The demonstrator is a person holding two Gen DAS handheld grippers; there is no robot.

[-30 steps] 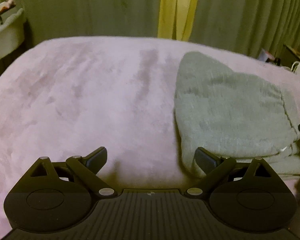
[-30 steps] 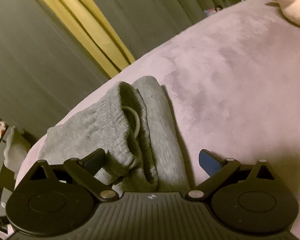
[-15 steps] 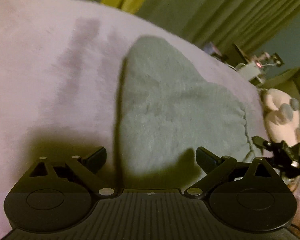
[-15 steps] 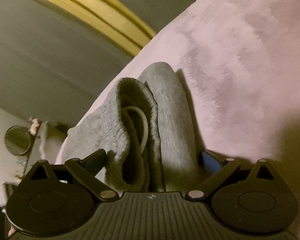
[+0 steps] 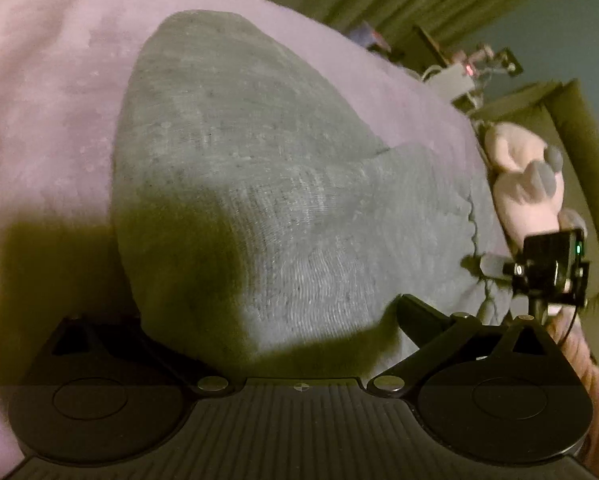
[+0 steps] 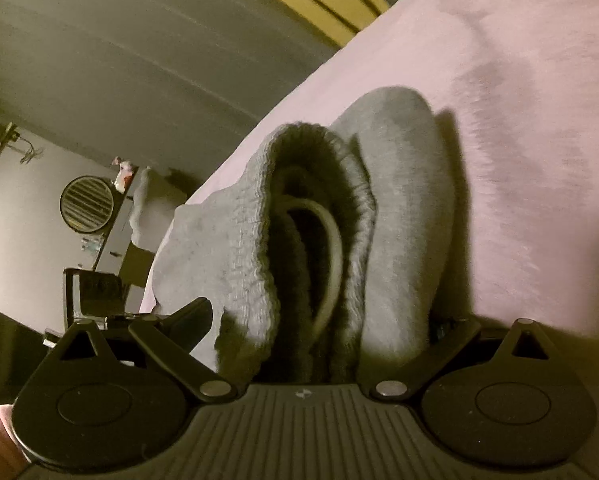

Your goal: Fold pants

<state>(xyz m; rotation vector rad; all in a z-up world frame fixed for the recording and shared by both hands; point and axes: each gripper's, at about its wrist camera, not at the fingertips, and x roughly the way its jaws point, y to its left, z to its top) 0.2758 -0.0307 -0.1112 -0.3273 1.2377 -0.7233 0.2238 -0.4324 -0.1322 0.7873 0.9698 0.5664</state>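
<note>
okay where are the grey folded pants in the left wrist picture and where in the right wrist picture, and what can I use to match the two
Left wrist view: the grey pants fill the centre, reaching down between the open fingers of the left gripper.
Right wrist view: the pants stand at centre, ribbed waistband end and drawstring loop facing the camera, between the open fingers of the right gripper.
Shared landmark: the pink blanket they lie on.

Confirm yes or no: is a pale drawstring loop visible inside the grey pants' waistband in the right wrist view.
Yes, a pale cord loop curves inside the ribbed waistband opening of the folded grey knit pants.
</note>
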